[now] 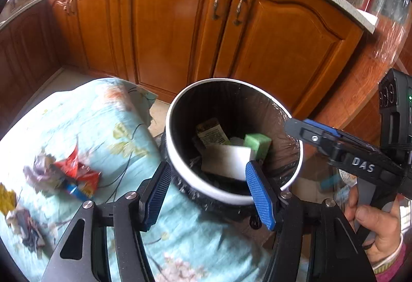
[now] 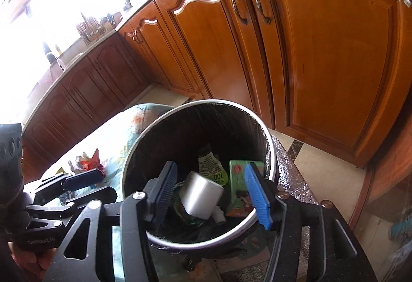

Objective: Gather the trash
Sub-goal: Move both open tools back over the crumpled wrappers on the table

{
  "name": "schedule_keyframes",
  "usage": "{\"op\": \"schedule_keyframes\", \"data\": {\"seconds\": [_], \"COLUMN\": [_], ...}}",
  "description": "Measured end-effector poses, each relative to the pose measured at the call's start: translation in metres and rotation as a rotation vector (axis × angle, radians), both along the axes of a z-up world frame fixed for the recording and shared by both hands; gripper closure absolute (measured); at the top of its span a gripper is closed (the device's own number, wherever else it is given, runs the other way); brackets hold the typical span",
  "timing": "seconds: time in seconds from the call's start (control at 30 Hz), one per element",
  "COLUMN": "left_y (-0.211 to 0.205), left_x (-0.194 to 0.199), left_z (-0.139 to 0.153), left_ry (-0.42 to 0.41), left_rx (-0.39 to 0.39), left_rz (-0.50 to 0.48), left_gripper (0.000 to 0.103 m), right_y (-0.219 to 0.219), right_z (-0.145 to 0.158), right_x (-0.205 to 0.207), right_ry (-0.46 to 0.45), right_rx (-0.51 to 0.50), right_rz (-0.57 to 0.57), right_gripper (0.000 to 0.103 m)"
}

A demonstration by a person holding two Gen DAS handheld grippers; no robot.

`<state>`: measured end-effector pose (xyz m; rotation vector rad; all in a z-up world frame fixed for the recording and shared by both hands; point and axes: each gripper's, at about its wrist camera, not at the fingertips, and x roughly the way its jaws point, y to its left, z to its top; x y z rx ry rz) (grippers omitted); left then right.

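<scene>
left gripper (image 1: 208,194): jaws released, standing apart with nothing between the pads; they straddle the near rim of the bin, one pad outside its wall over the cloth, the other over the bin's mouth.
right gripper (image 2: 215,195): jaws released and parted above the bin's opening; nothing pressed between the pads, the white cup showing in the gap below them, inside the bin.
bin (image 1: 180,168): round, white-walled, lined with a black bag (image 1: 285,153); directly under and ahead of both pairs of jaws.
white cup (image 2: 200,194): lies tilted on the heap inside the bin, below the right jaws, apart from the pads.
green carton (image 2: 240,184): inside the bin, just beside the blue pad of the right jaws, leaning against the liner.
printed wrapper (image 2: 212,166): crumpled, inside the bin, beyond the white cup as seen from the right jaws.
loose trash (image 1: 74,176): red and mixed wrappers lying on the cloth, well to the left of the left jaws, outside the bin; blurred, so the kinds cannot be told.
cloth (image 1: 108,127): pale blue with a flower print, covering the bench to the left of the bin and under the left jaws.
cabinet doors (image 1: 180,32): orange-brown wood, beyond the bin, ahead of both jaws.
hand (image 1: 378,227): grips the handle of the right gripper, to the right of the left jaws.
</scene>
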<state>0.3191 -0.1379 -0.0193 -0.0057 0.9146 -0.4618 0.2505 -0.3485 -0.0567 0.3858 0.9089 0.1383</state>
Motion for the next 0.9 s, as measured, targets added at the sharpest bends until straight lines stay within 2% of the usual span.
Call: {"op": "schedule_keyframes", "data": {"seconds": [0.07,0.13,0.27,0.53,0.9], "left_y": [0.012,0.027,0.057,0.123,0.199], "left_x": [-0.012,-0.025,-0.052,-0.098,-0.132], "left_z": [-0.002,-0.003,-0.008,-0.016,-0.017], "left_ry": [-0.008,-0.011,-0.017,-0.010,0.021], "left_rx": [-0.015,-0.036,-0.062,-0.082,-0.123], "left_rz": [0.025,0.052,0.109,0.248,0.414], "left_gripper": [0.041,0.040,0.034,0.033,0.033], "right_y": [0.005,0.013,0.032,0.076,0.159], "right_z": [0.005,0.008,0.011,0.017,0.017], "right_x": [-0.009,-0.019,-0.036,-0.068,-0.081], "right_ry": [-0.021,-0.039,-0.053,-0.089,-0.124], "right_rx": [0.016,0.042,0.080,0.157,0.076], "right_rz": [-0.011,-0.016,-0.004,0.026,0.163], "right_gripper": [0.018,0.011,0.010,0.008,0.007]}}
